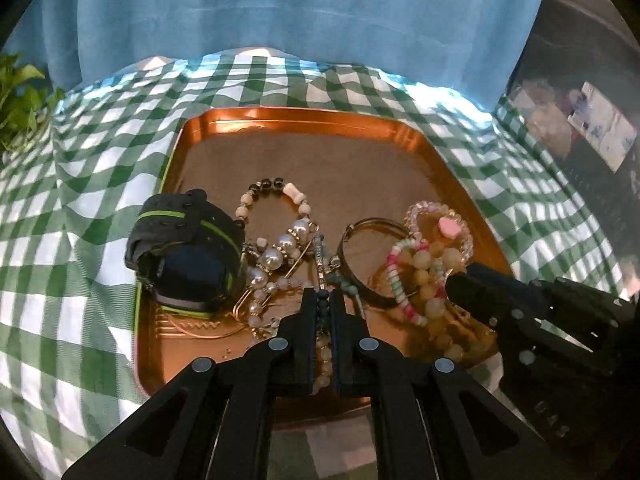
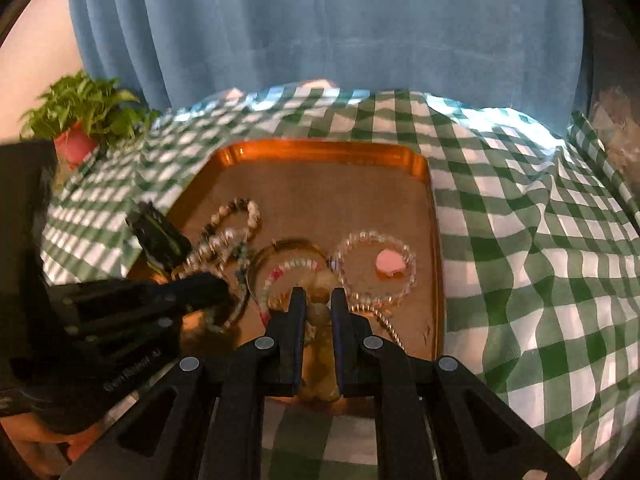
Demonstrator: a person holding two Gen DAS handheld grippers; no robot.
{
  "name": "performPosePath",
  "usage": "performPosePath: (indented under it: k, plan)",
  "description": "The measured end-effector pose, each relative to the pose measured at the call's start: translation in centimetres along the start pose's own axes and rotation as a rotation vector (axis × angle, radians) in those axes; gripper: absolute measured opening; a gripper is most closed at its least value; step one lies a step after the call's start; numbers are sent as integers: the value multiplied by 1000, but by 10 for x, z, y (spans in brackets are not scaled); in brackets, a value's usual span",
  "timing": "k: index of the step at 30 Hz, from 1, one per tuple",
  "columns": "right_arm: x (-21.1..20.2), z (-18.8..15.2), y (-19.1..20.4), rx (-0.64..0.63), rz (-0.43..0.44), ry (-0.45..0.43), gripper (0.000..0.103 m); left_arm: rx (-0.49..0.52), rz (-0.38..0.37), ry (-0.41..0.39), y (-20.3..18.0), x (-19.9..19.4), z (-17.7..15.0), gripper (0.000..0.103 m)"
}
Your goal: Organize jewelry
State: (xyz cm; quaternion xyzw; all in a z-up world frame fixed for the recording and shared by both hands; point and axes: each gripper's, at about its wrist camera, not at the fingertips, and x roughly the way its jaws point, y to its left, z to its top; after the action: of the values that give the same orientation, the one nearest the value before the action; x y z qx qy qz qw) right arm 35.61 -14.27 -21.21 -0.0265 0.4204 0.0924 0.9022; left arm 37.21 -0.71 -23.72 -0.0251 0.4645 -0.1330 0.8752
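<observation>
A copper tray point(image 1: 304, 120) on the checked cloth holds a heap of jewelry. A black watch with green stripes point(image 1: 188, 248) lies at its left, a pearl strand point(image 1: 276, 258) beside it, a metal bangle point(image 1: 360, 240) in the middle, and a clear bead bracelet with a pink heart point(image 1: 448, 228) at the right. My left gripper point(image 1: 323, 300) is shut on a dark-and-pale bead strand point(image 1: 323, 356). My right gripper point(image 2: 318, 300) is shut on a yellow bead bracelet point(image 2: 320, 356) and shows in the left wrist view point(image 1: 472, 284). The tray also shows in the right wrist view point(image 2: 320, 148).
A green-and-white checked cloth point(image 1: 80, 240) covers the table. A blue curtain point(image 1: 300, 8) hangs behind. A potted plant in a red pot point(image 2: 80, 120) stands at the far left. Dark shelving point(image 1: 580, 140) is at the right.
</observation>
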Motion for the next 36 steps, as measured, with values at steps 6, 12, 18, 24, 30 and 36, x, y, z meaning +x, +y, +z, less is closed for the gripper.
performPosePath:
  k: [6,12,18,24,30,36]
  plan:
    - [-23,0,-2,-2,-9,-39,50,19,51,-67,-5,-46,1,51]
    - [-93,-2,6,67,7,-111,50,4,23,-163,-13,-144,-16,60]
    - [-189,-17,34,46,11,-184,57,19,29,-294,-35,-252,-42,63]
    - [-279,-38,72,-3,-3,-287,73,60,34,-388,-62,-334,-78,80]
    - [-334,-71,101,1,-23,-330,76,-27,132,-419,-75,-373,-117,103]
    - [-351,-103,102,77,11,-291,76,-46,146,-319,-84,-389,-145,103]
